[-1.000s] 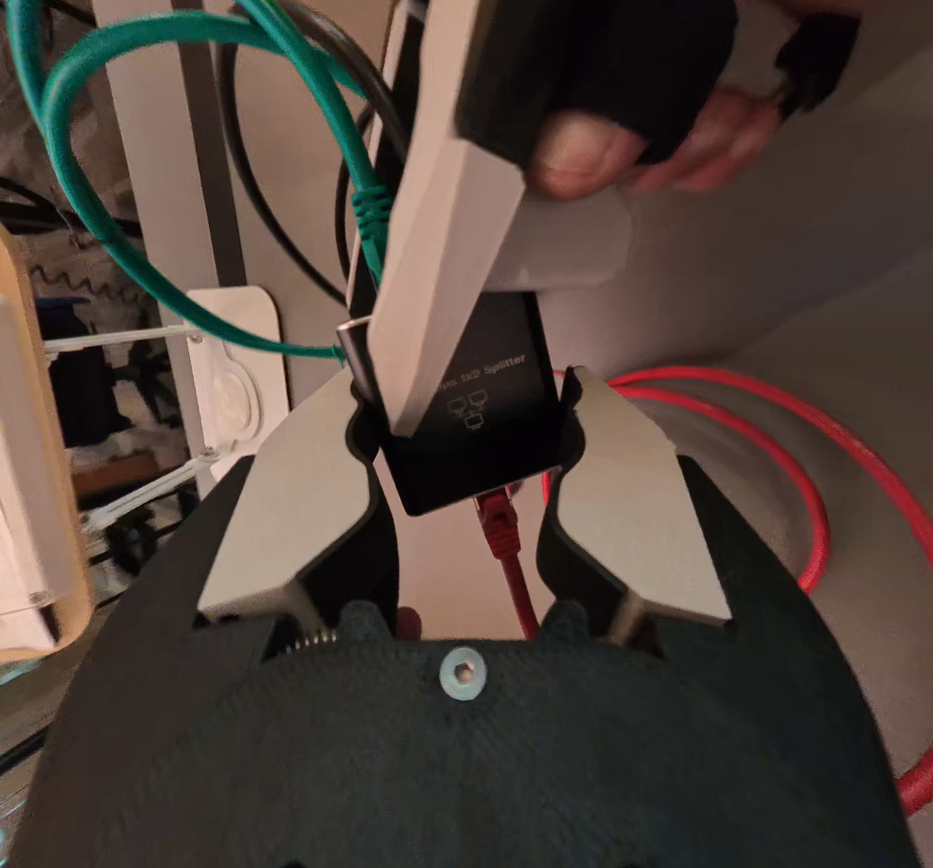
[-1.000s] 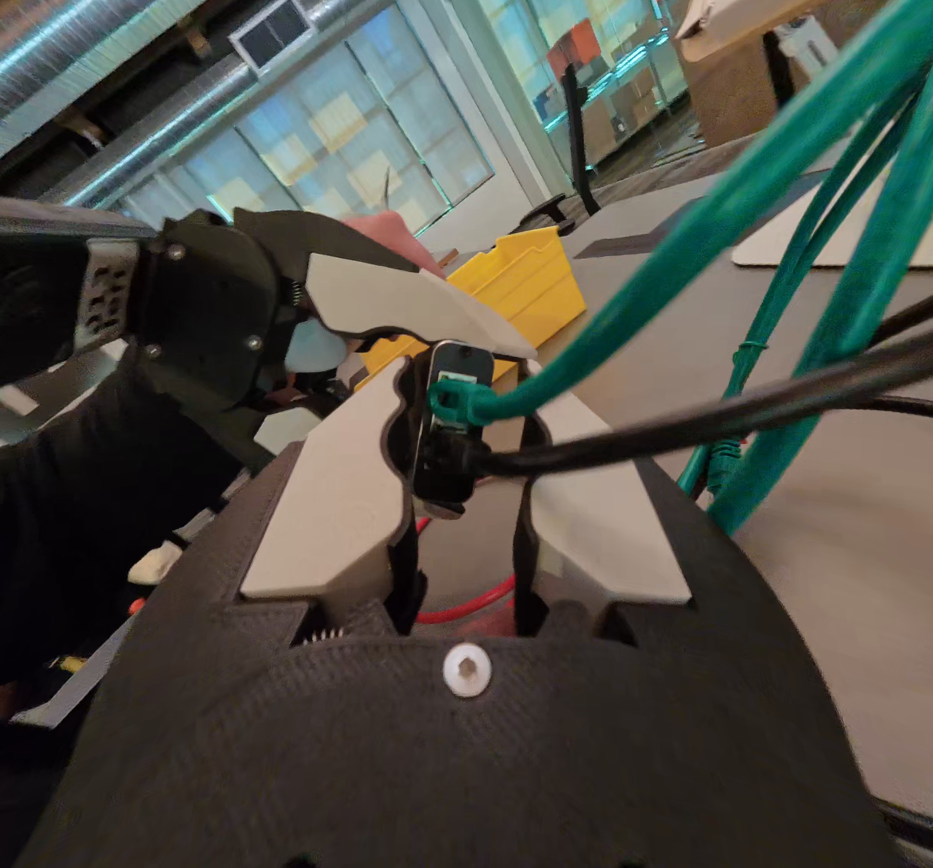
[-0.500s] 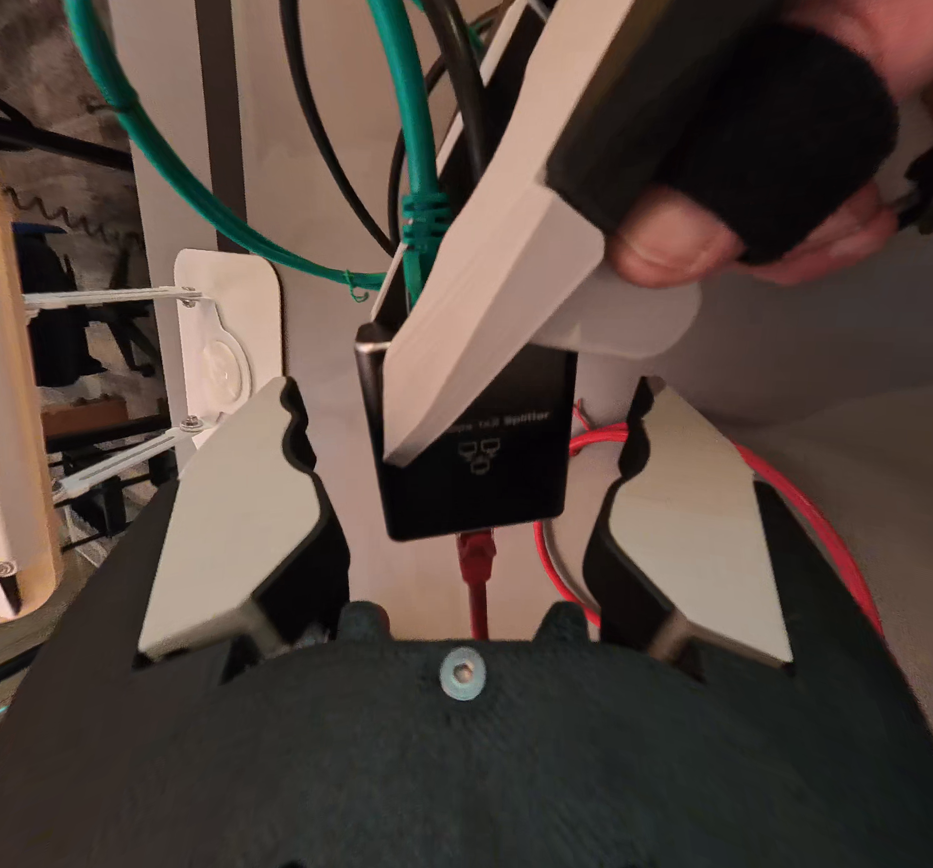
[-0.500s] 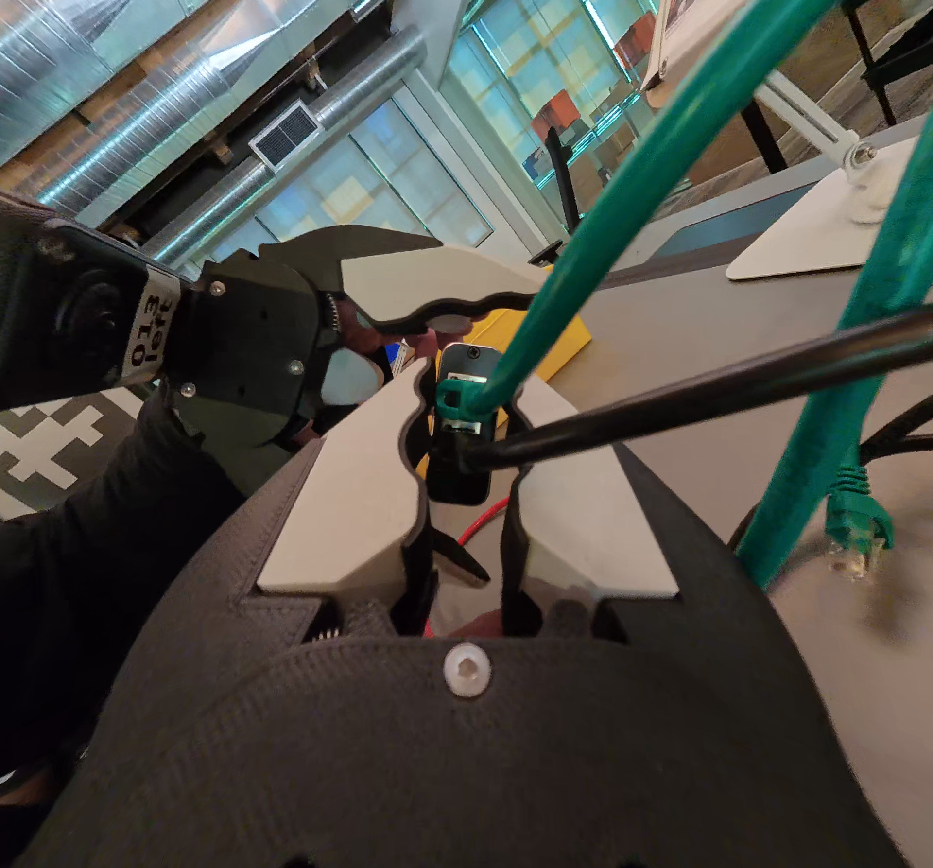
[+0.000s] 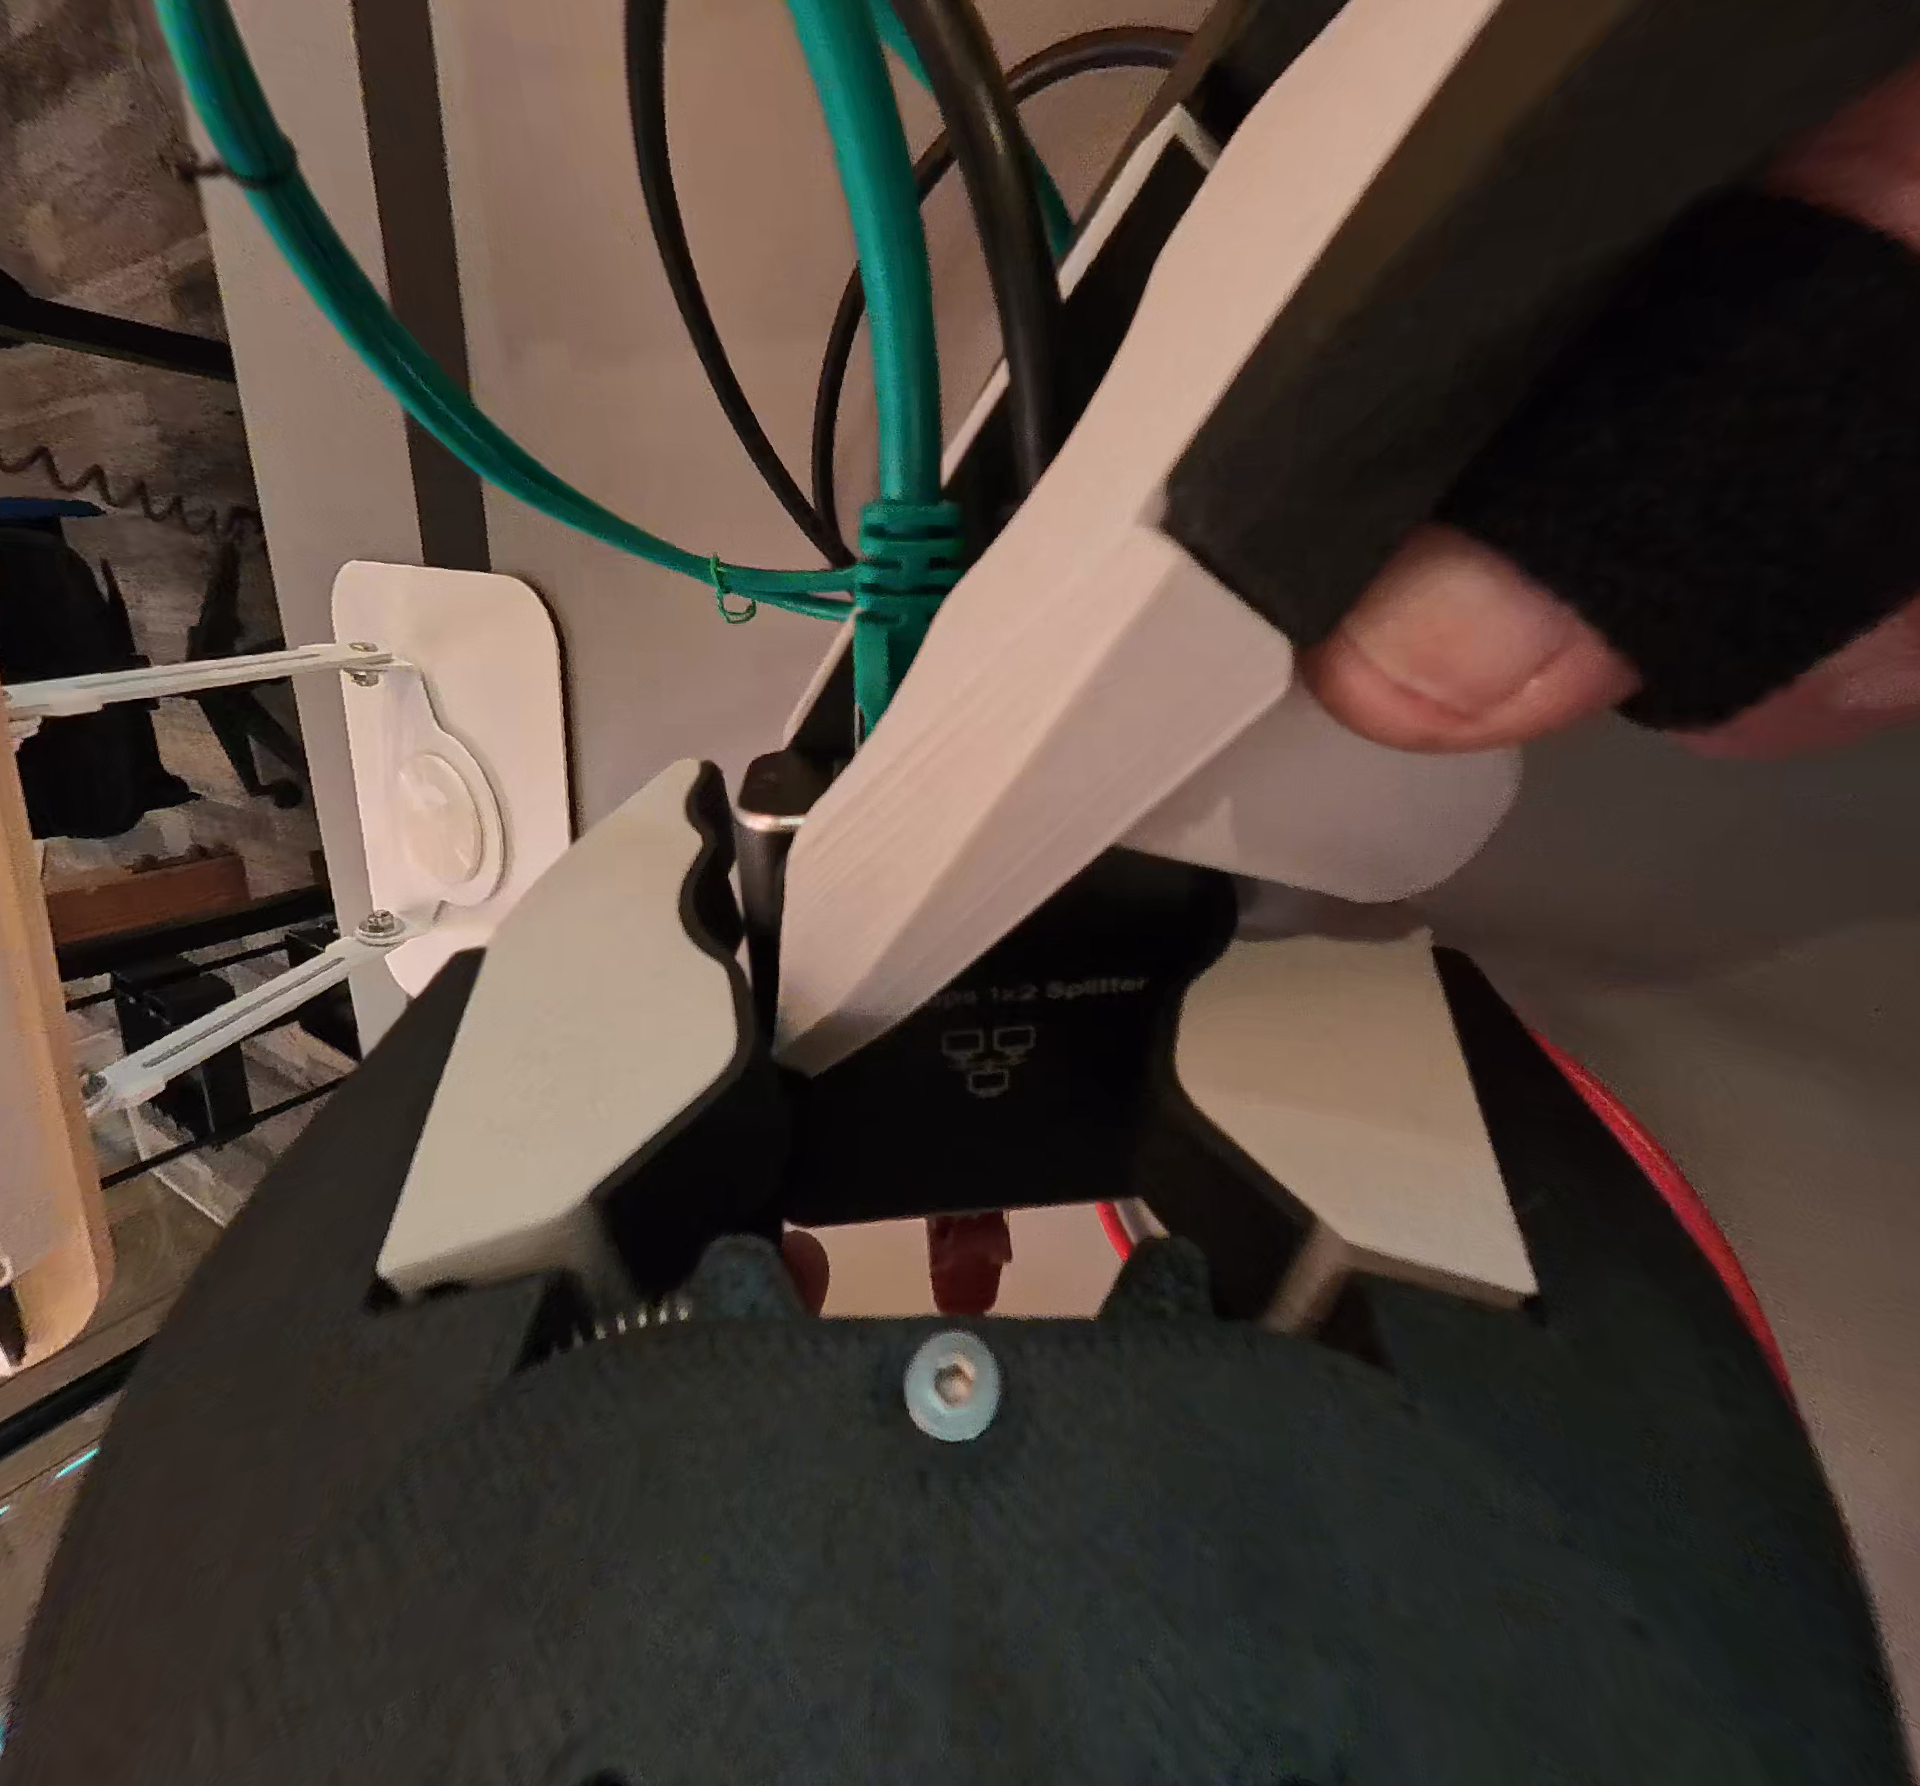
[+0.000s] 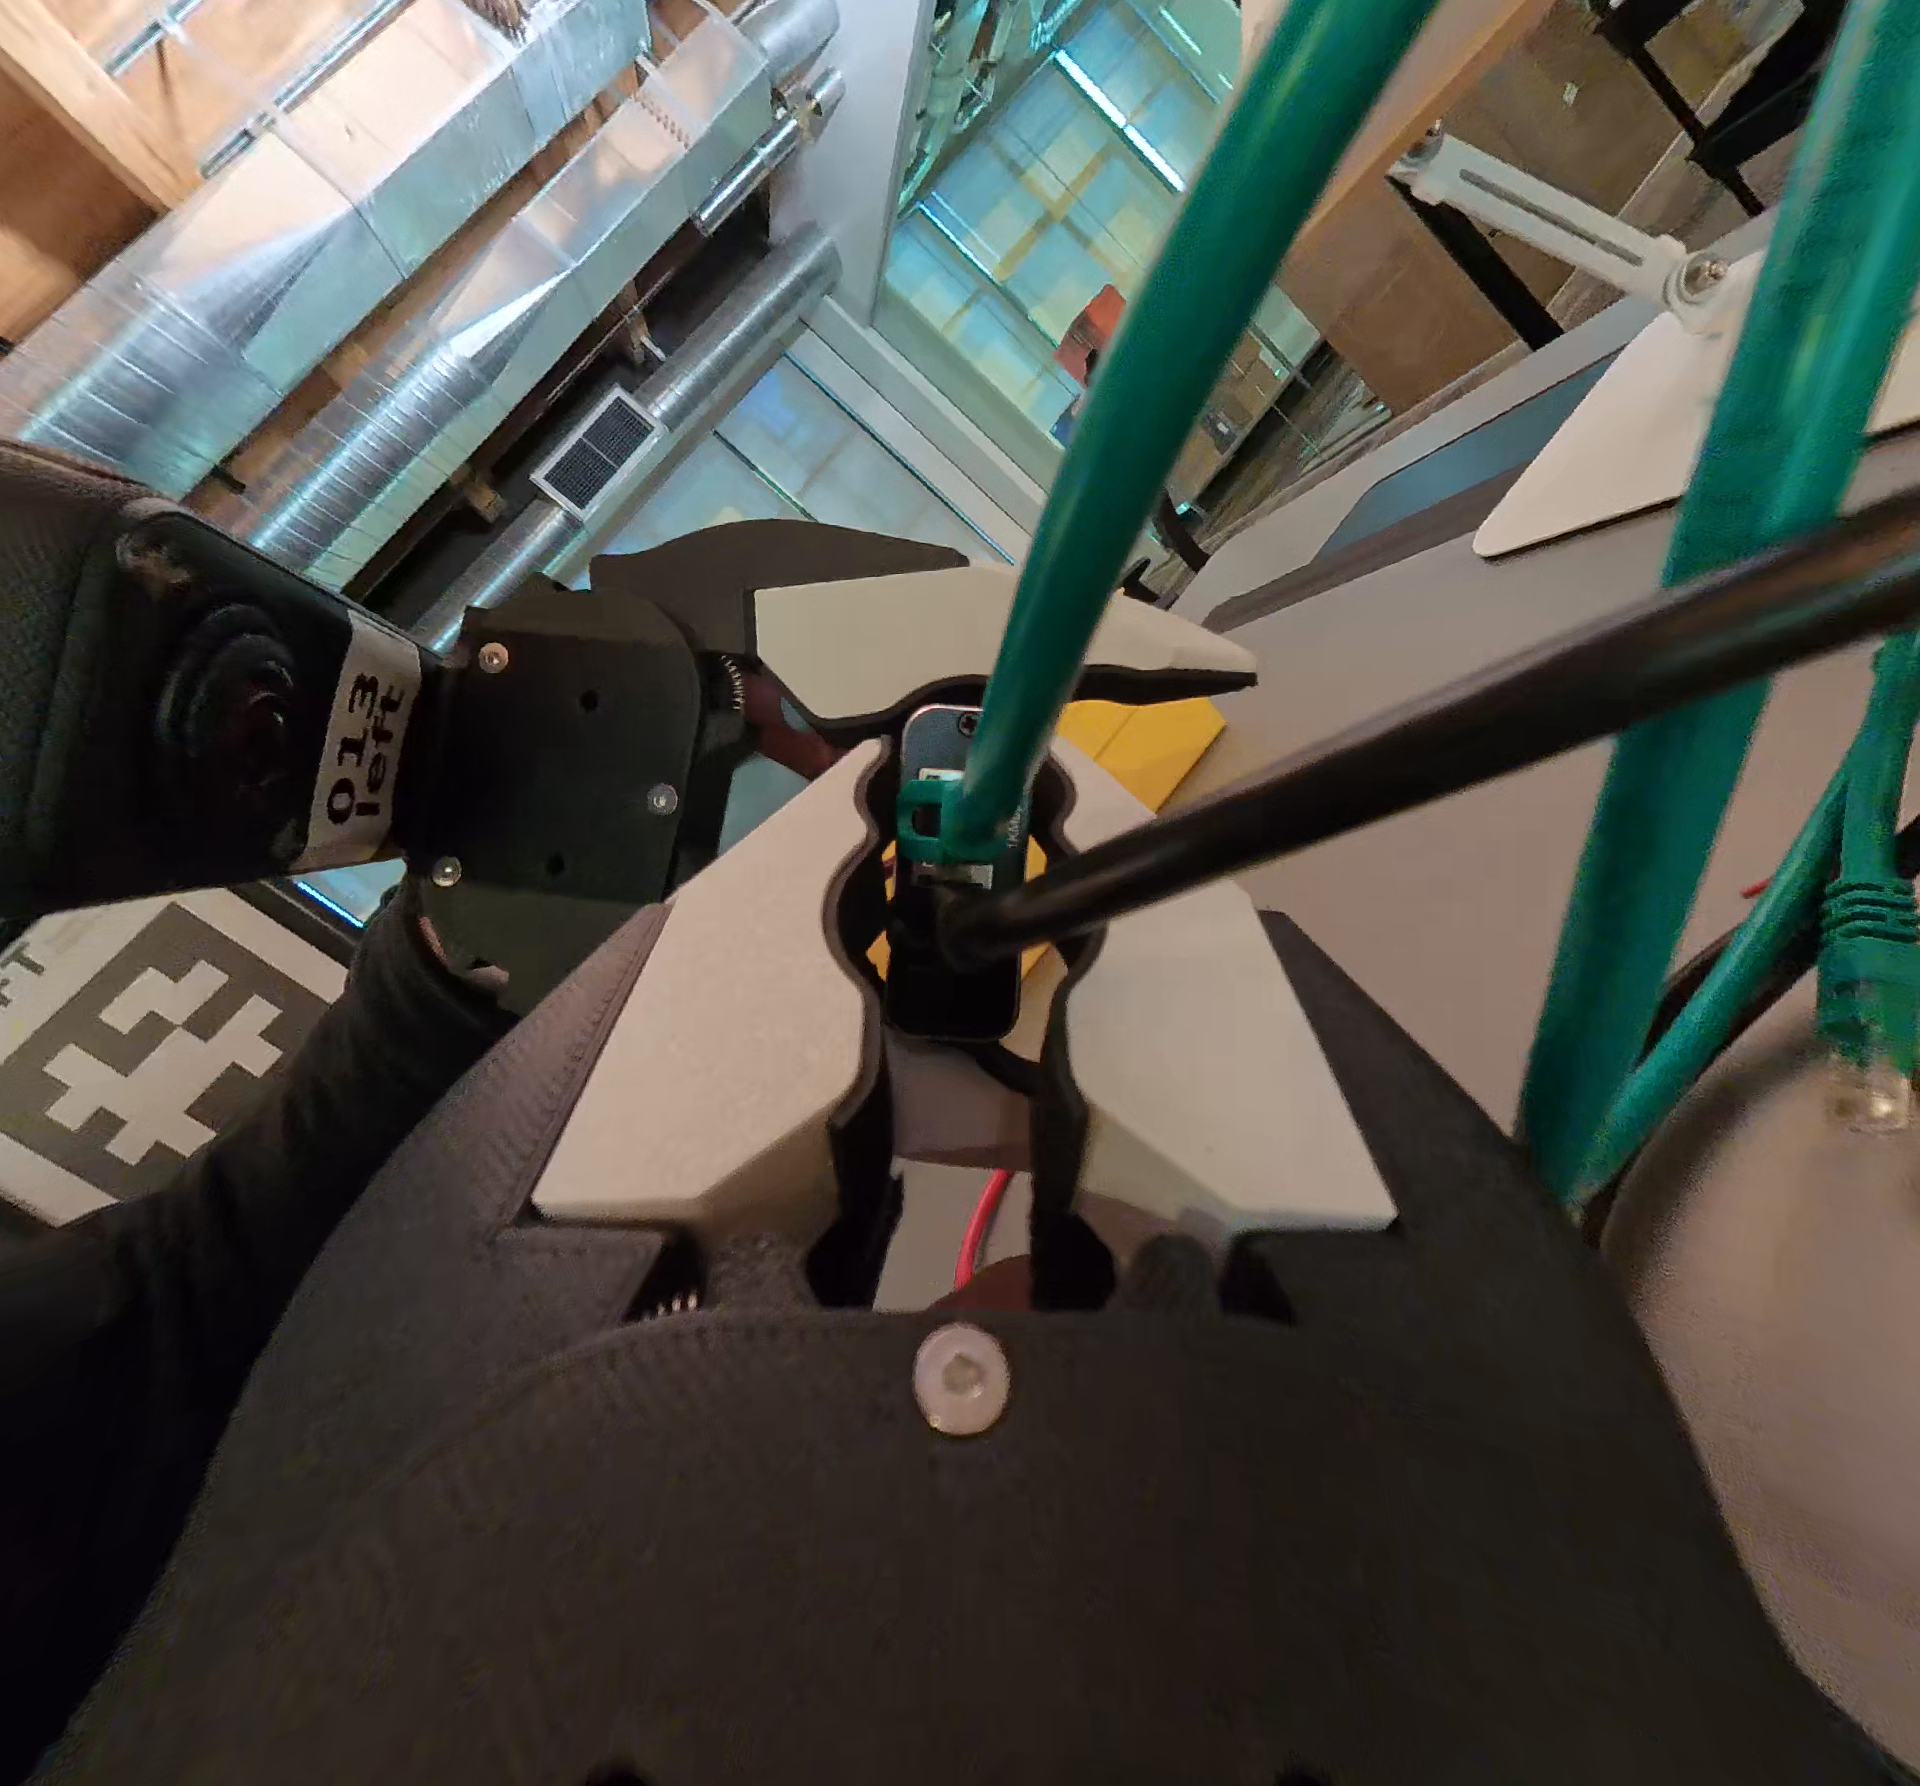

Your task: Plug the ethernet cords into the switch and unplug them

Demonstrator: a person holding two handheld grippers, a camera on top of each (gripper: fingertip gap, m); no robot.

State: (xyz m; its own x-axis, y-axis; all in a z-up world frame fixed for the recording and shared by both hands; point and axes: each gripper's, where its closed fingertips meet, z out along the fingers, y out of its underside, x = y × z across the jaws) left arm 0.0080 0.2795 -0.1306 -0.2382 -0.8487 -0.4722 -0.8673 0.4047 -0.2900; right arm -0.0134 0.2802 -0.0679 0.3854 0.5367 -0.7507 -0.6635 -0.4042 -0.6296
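Grey worktop (image 6: 1455, 801) carries the slack of the cords, w/ a yellow bin (image 6: 1143, 734) and a white stand base (image 6: 1621, 469) further back; everything that matters is lifted off it, prob. so both tools can reach opposite ends of the box. Next biggest, the two tools: left gripper (image 5: 961, 1040) has its fingers closed in on the side edges of the switch (image 5: 997, 1113), a small black box, the left finger clearly touching its edge; judged as a brace, so the box can't twist when a plug is pushed or pulled. Right gripper (image 6: 961, 915) comes in from the other end, fingers clamped across the flat faces of the same box, a cross grip at right angles to the left one. In the left wrist view one pale right finger lies diagonally over the top face, a gloved hand (image 5: 1621, 531) behind it. Green cord (image 6: 1070, 406) arcs down into the far-end port, plug seated; black cable (image 6: 1455, 728) enters just beside it. Red cord (image 5: 966, 1258) sits in the near-end port, facing the left tool, its loop trailing on the worktop. Smallest: a spare green plug (image 6: 1865, 998) hangs loose at right, not in any port, so at least one connection is open.
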